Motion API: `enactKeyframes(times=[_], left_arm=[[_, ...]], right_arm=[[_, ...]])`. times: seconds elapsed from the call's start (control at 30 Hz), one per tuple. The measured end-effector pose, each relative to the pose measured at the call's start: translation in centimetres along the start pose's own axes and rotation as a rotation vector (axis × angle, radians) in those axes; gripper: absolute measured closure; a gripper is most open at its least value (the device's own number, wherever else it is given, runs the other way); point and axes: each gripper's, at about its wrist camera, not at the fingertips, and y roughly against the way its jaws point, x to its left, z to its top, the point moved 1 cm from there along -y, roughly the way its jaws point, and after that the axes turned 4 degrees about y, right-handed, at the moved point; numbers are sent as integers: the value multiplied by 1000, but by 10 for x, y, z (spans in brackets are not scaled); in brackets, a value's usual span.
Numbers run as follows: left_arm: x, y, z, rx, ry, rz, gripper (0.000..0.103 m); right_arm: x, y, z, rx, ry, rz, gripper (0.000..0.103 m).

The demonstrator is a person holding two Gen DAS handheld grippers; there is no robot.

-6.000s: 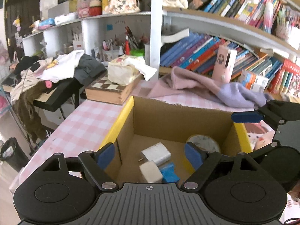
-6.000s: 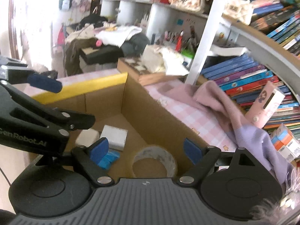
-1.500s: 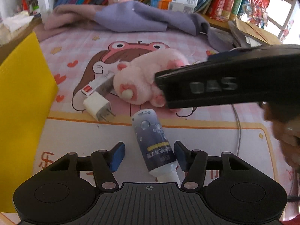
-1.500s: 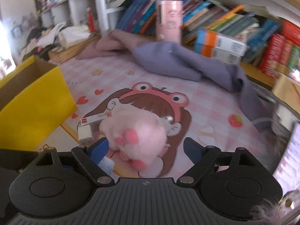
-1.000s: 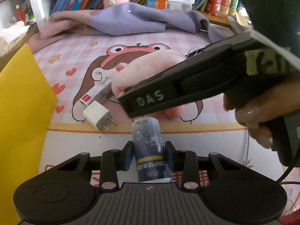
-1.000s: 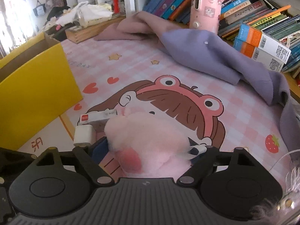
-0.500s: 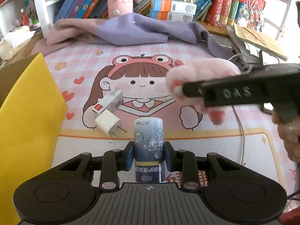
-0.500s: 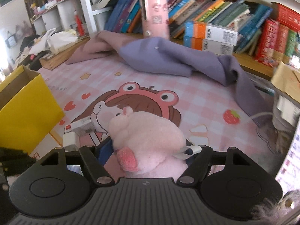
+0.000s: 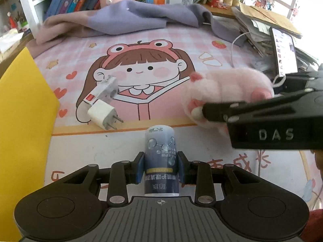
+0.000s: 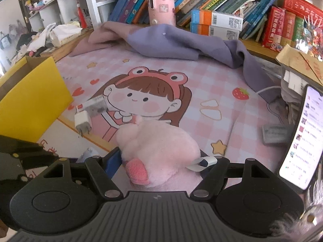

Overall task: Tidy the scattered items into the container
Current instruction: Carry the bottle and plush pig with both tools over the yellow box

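The left gripper (image 9: 160, 167) is closest in its own view. Its blue pads pinch one small dark blue bottle with white writing (image 9: 161, 161), but the jaws are easing apart a little right now, with the bottle between them. The bottle stands up off the mat.

The right gripper (image 10: 160, 161) squeezes one fluffy pink plush toy with darker pink paw pads (image 10: 159, 153) from both sides and holds it above the mat.

So I think this is the carrying step: each tong has one thing, and both need to go to the box. Next, both should swing over to the yellow cardboard box (image 9: 22, 109), which sits at the left edge of the mat, get above its open top, and only then let go. The left tong needs a firmer pinch, or the bottle may slip.

Farther out, two things wait on the pink cartoon-girl mat (image 9: 141, 46): one white square plug charger (image 9: 102, 118) and one grey-white adapter with a red end (image 9: 103, 90), touching each other. That makes four loose things in all.
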Motion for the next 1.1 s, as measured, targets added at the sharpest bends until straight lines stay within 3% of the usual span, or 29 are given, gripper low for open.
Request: enactKeyframes(times=[0.07, 0.13, 0.27, 0.4, 0.7, 1.1], left_arm=[[-5, 0, -1, -2, -31, 4, 61], [-7, -1, -1, -8, -41, 5, 61], [-5, -2, 1, -4, -40, -6, 72], [2, 3, 3, 12, 9, -30, 72], [10, 61, 6, -79, 70, -68, 72], [17, 95, -6, -157, 117, -142, 72]], right_arm=[[0, -2, -3, 13, -12, 3, 30], [0, -3, -5, 20, -19, 8, 30], [1, -3, -6, 17, -23, 7, 30], [-1, 0, -8, 8, -55, 4, 30], [-6, 25, -9, -53, -85, -5, 30], [9, 64, -23, -109, -60, -45, 30]])
